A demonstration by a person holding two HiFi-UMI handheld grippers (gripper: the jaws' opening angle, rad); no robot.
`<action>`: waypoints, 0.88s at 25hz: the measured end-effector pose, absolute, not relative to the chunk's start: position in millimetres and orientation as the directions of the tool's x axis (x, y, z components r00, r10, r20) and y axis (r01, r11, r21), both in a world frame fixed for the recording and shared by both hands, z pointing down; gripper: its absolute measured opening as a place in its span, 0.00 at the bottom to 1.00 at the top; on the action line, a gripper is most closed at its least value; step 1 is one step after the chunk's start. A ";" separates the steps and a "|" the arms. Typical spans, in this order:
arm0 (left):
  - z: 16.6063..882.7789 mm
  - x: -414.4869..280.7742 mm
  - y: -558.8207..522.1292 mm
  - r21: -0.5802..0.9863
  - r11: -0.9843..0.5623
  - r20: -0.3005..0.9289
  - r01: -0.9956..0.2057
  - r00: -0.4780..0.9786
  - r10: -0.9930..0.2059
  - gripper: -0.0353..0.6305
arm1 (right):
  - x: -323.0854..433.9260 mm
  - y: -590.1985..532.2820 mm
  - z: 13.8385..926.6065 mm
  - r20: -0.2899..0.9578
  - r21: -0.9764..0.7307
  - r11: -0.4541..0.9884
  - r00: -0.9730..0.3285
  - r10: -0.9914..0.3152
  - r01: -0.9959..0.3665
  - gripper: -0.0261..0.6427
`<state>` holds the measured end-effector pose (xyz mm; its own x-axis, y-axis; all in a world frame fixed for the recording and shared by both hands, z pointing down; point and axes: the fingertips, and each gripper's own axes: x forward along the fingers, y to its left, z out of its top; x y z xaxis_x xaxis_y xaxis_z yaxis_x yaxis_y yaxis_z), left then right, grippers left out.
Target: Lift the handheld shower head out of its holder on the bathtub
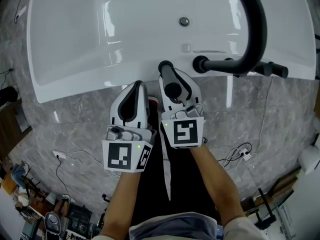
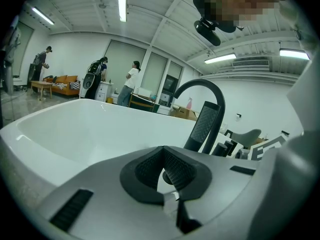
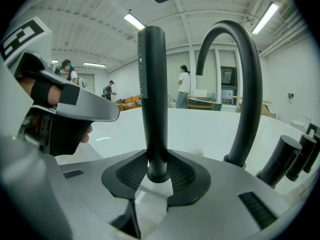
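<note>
1. The right gripper is closed on the shower head. In the right gripper view the dark pads press on both sides of the black rod, low on its length, with the gripper reaching in from the near side.
2. The shower head stands upright at the near rim of the bathtub, just left of the faucet. Its top rises well above the gripper's jaws.
3. The gripper hides the foot of the rod in the head view, so whether it sits in its holder cannot be told.
4. In the left gripper view the shower head shows a flat textured face and leans slightly, with the arched faucet right behind it.
5. The left gripper is just beside the right one, on its left, and points at the same rim. Its jaws are together at the tips and grip nothing.
6. The faucet is black and curves from the rim out over the white basin.
7. A row of black knobs sits on the rim to the right of the faucet's base; they show at the right edge of the right gripper view.
8. The drain lies in the tub floor, well apart from both grippers.
9. The tub stands on a grey marbled floor, where thin cables trail near the person's legs.
10. Several people stand far back in the room beyond the tub.
</note>
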<state>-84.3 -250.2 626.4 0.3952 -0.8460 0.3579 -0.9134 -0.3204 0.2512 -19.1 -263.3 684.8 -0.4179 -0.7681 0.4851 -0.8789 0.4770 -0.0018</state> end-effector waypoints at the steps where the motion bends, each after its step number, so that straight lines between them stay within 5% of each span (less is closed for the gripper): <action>1: 627.3 -84.4 -249.2 0.253 -0.318 0.360 -0.914 0.394 -0.845 0.06 | -18.8 -262.6 684.1 0.486 -0.003 0.478 -0.419 -0.767 -0.878 0.23; 22: 603.3 -99.6 -254.4 0.263 -0.299 0.351 -0.917 0.380 -0.856 0.06 | -12.1 -255.3 645.0 0.489 0.004 0.481 -0.418 -0.766 -0.877 0.23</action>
<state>-99.6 -254.4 603.3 0.3797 -0.8561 0.3506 -0.9173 -0.2992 0.2629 -12.1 -255.3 645.0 -0.4178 -0.7658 0.4888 -0.8768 0.4809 0.0039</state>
